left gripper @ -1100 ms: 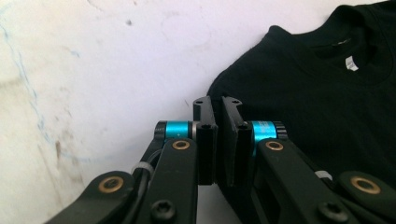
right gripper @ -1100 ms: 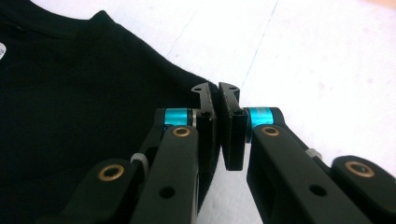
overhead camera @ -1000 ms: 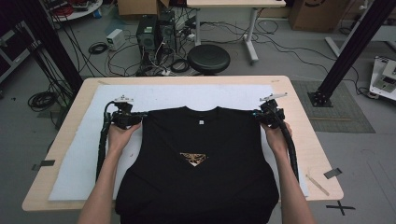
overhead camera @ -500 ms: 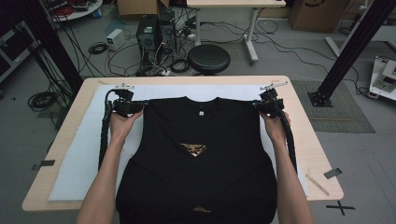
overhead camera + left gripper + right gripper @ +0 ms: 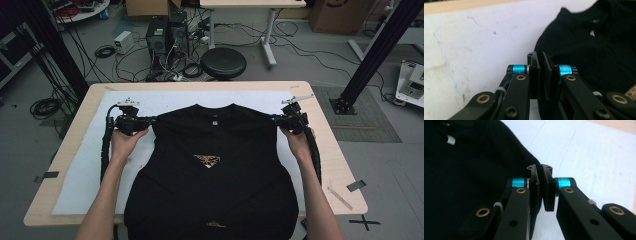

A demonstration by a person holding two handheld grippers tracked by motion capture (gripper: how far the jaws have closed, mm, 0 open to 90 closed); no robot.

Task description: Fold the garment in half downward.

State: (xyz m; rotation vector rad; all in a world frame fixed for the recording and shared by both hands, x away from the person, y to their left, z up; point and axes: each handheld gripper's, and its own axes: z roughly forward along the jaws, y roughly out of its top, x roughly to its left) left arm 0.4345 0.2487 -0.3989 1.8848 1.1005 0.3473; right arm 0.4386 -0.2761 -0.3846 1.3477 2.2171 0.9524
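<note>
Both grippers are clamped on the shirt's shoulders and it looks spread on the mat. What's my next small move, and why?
Probably lower both shoulders onto the mat, then open. The left gripper and right gripper are shut on the shirt, which lies flat with its collar toward the far edge, though the hem hangs over the near edge.

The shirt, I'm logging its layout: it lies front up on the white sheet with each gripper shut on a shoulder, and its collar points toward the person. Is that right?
One thing is wrong: the collar points away from the person, toward the table's far edge, as the high view shows. The rest holds: the shirt lies front up on the white sheet, with the left gripper and the right gripper each shut on a shoulder.
</note>
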